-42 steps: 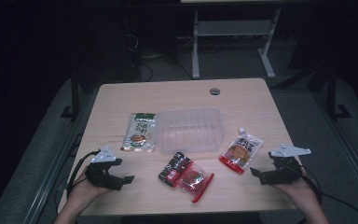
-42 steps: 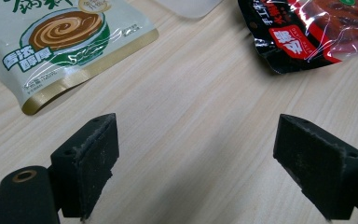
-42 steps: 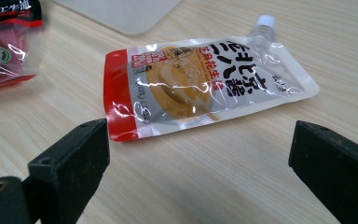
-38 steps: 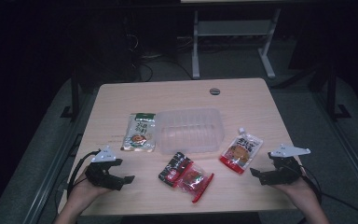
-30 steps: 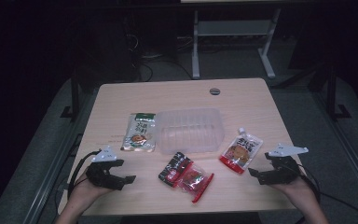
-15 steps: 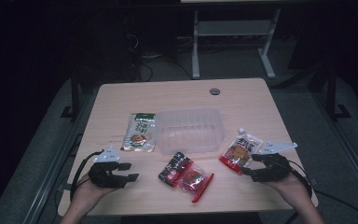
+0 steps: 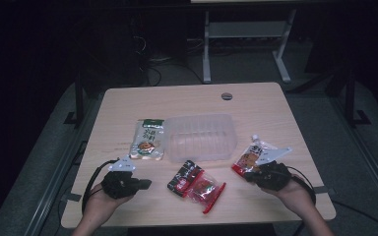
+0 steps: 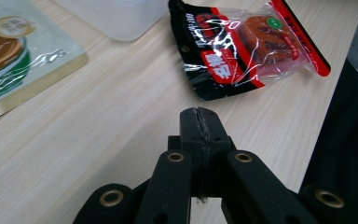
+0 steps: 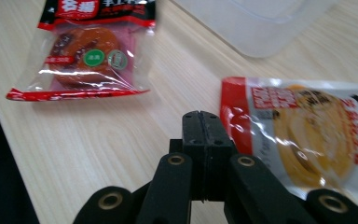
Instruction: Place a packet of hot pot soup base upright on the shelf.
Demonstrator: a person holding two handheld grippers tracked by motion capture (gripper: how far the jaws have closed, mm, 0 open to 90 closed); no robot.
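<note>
Both hands have slid inward, and both sets of fingers have just been closing on nothing.

High view: the left gripper (image 7: pixel 145 184) sits at 9 o'clock from the red snack pack (image 7: pixel 197 182) on the worktop (image 7: pixel 128 105). The right gripper (image 7: pixel 248 177) is touching or nearly touching the orange pouch (image 7: pixel 252 153).

Left gripper view: its fingers (image 8: pixel 200 128) are pressed together, holding nothing.

Right gripper view: its fingers (image 9: pixel 205 130) are pressed together too. I think this is the reaching step; next they must open to grab.

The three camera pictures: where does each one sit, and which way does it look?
High view: above the table, looking forward and down; both forearms enter below, with left gripper and right gripper.
Left gripper view: rides that gripper, looking past shut jaws at the black-and-red snack pack.
Right gripper view: likewise, jaws shut by the orange pouch.
Shared: the snack pack, clear plastic tray.
</note>
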